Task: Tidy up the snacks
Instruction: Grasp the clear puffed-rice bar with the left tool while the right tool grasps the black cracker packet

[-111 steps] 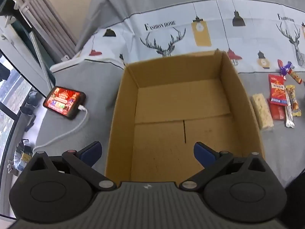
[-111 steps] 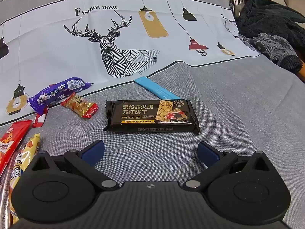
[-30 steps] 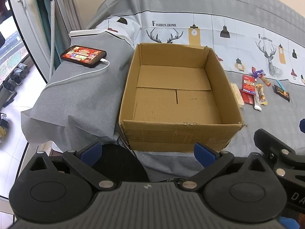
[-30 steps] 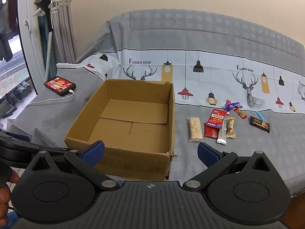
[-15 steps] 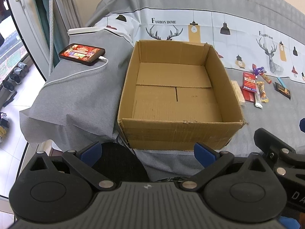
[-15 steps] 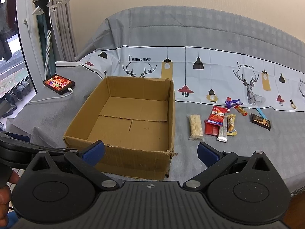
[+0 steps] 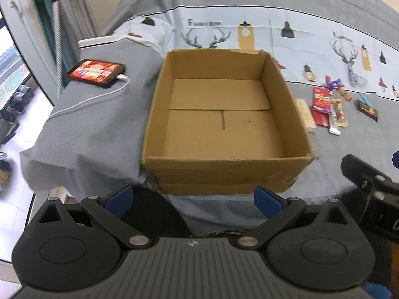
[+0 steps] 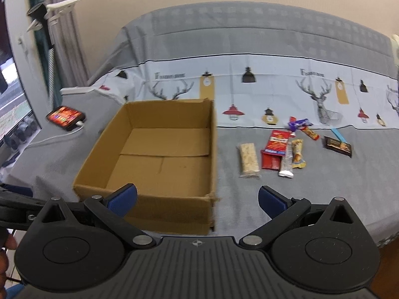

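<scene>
Both grippers stand wide open and hold nothing: the left gripper (image 7: 193,198) at 6 o'clock in its own view, before the near wall of the box (image 7: 224,174), and the right gripper (image 8: 198,198) at 6 o'clock in its view, over the box's near right corner. Largest is the bed (image 8: 286,194) with its grey cover and a white band printed with deer and lamps. On it sits the open cardboard box (image 8: 149,206), with nothing inside. At 10 o'clock from the box lies a lit phone (image 7: 97,71) with a white cable (image 7: 87,99) plugged in. At 3 o'clock, well apart from the box's right wall, the snacks (image 8: 276,147) lie in a loose row on the bed, a pale bar (image 8: 248,160) nearest the box and a dark pack (image 8: 338,145) farthest.
</scene>
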{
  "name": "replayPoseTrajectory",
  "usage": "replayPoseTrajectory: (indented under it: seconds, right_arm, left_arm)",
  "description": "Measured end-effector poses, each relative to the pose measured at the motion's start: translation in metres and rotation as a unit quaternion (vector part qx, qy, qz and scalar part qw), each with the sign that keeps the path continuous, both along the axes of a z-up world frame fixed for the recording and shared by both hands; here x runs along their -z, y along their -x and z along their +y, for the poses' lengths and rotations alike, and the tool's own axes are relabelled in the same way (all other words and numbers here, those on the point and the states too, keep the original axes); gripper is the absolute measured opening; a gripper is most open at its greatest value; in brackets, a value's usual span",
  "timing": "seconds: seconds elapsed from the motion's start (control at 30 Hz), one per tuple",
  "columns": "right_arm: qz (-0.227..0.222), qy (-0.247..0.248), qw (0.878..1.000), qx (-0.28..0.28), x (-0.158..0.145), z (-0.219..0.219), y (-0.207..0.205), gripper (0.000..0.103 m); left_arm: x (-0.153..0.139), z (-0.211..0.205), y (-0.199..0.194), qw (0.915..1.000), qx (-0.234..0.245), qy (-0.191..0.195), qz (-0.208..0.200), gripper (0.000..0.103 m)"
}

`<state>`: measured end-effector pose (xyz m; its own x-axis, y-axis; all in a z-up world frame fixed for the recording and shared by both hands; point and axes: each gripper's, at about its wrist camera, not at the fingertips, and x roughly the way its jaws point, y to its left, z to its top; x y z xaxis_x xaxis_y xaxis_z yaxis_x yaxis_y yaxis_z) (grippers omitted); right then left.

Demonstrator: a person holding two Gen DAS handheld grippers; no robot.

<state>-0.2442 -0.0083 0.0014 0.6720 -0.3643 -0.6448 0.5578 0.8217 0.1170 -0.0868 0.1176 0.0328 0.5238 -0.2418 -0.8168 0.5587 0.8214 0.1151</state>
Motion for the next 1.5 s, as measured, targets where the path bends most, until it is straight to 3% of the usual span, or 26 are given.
replayPoseTrajectory:
  seconds: [0.2,0.37,0.5,0.63,0.8,0.97,1.23,1.33,1.43,1.5]
  right_arm:
    - [-0.011,0.009,0.997,0.078,0.004,-0.06,0.027,0.103]
    - [-0.004,0.01,0.987,0.16,0.02,-0.13,0.058,0.103]
    - [0.01,0.006,0.978,0.209,0.035,-0.185,0.071,0.103]
    - [0.03,0.013,0.973,0.228,0.058,-0.249,0.069,0.103]
    - [0.056,0.038,0.983,0.172,0.098,-0.335,0.049,0.103]
    - [0.104,0.016,0.992,0.072,0.148,-0.414,0.005,0.103]
    - [0.132,-0.012,0.99,-0.042,0.198,-0.487,-0.071,0.103]
    - [0.127,-0.033,0.99,-0.053,0.209,-0.502,-0.086,0.103]
    - [0.16,-0.069,0.983,-0.056,0.225,-0.511,-0.094,0.103]
    - [0.159,-0.059,0.983,-0.063,0.229,-0.505,-0.087,0.103]
  left_arm:
    - [-0.011,-0.057,0.001,0.9989,0.046,-0.003,0.0,0.103]
    - [-0.014,-0.133,-0.001,0.9944,0.105,-0.003,0.006,0.103]
    - [-0.001,-0.207,-0.007,0.9885,0.14,-0.011,0.055,0.103]
    - [0.032,-0.289,-0.017,0.9802,0.164,-0.04,0.103,0.103]
    - [0.093,-0.37,-0.039,0.9767,0.151,-0.078,0.131,0.103]
    - [0.152,-0.405,-0.075,0.9722,0.111,-0.108,0.176,0.103]
    - [0.214,-0.417,-0.114,0.9684,0.058,-0.12,0.211,0.103]
    - [0.223,-0.413,-0.121,0.9639,0.068,-0.108,0.234,0.103]
    - [0.225,-0.408,-0.124,0.9626,0.086,-0.1,0.236,0.103]
    - [0.225,-0.403,-0.126,0.9623,0.101,-0.096,0.233,0.103]
